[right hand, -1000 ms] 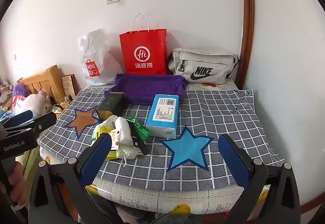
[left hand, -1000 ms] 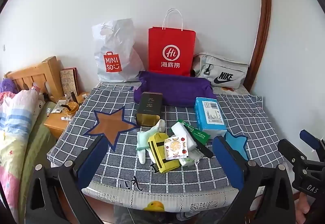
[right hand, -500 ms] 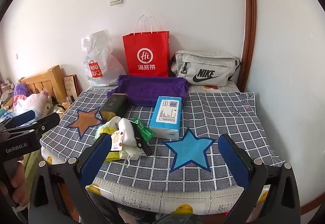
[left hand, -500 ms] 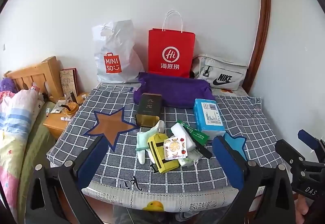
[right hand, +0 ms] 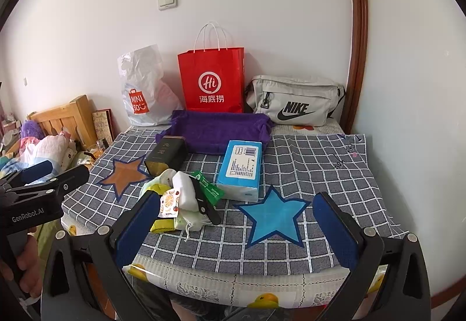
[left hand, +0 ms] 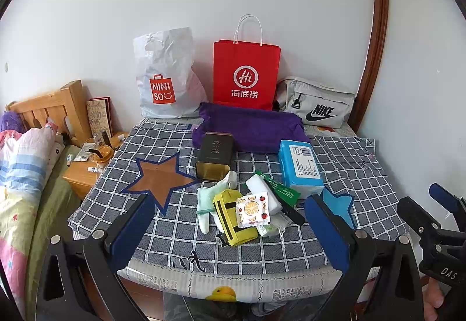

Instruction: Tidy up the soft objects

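Both cameras have drifted slightly since a second ago, with nothing on the tabletop moved. On the tabletop (left hand: 349, 175), covered in a grey checked cloth with an orange star and a blue star (right hand: 273, 216), a loose pile of soft objects (left hand: 247, 204) lies near the front edge, between the two stars: a pale green sock, a yellow fabric pouch with black stripes, a small square packet printed with citrus slices, a white folded cloth and a green labelled strip. Just behind the pile lies a dark rectangular tin (left hand: 215, 155) with gold Chinese characters, and to its right a blue plastic-wrapped tissue pack (left hand: 300, 166) with small printed text and a barcode. Behind these sits a purple plush fabric tray (left hand: 250, 125). Against the white wall stand a crinkled white plastic bag (left hand: 166, 76) reading "MINISO", a red paper bag (left hand: 246, 73) with white cord handles and a "Hi" logo, and a grey waist bag (left hand: 314, 102) marked "NIKE". The left gripper (left hand: 238, 230) hangs before the pile with its blue-padded jaws wide apart, holding nothing. The right gripper (right hand: 236, 230) also stands wide apart and empty, above the blue star.
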### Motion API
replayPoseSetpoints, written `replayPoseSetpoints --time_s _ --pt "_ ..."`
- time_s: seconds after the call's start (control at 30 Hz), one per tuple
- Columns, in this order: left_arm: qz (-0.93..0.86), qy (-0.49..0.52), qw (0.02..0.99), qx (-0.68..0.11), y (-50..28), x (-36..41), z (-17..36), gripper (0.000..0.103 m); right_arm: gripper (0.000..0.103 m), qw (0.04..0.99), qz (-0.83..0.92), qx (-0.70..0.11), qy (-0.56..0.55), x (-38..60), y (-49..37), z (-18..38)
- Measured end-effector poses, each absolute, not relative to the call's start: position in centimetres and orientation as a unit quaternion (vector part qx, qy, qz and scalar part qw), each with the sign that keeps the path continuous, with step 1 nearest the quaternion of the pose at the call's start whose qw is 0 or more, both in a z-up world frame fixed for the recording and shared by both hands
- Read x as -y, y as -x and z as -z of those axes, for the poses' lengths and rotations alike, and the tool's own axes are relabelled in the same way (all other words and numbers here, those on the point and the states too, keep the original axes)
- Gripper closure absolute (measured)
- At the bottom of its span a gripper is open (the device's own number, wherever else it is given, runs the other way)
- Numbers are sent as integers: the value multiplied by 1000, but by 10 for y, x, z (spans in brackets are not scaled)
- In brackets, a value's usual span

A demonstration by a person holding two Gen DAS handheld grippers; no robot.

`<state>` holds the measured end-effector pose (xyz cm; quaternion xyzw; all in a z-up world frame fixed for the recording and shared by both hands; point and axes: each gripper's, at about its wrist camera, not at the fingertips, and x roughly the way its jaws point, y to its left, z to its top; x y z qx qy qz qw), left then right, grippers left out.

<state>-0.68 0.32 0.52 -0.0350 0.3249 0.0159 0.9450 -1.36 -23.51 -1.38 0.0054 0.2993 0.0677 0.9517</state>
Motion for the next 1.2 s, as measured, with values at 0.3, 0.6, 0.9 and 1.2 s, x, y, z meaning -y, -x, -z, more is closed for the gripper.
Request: replayPoseSetpoints --time_s 0.3,0.6,0.9,1.2 --pt "-16 35 945 -325 8 -3 -3 0 0 952 -68 -298 -5 234 14 13" --pt "-15 37 944 -327 8 -3 1 0 0 952 -68 -297 -5 234 15 14" --pt "-15 38 944 -327 8 -4 2 0 0 953 -69 -296 -4 233 14 12" --pt "-15 38 944 -327 8 -4 1 0 0 953 -69 -294 -5 232 16 12"
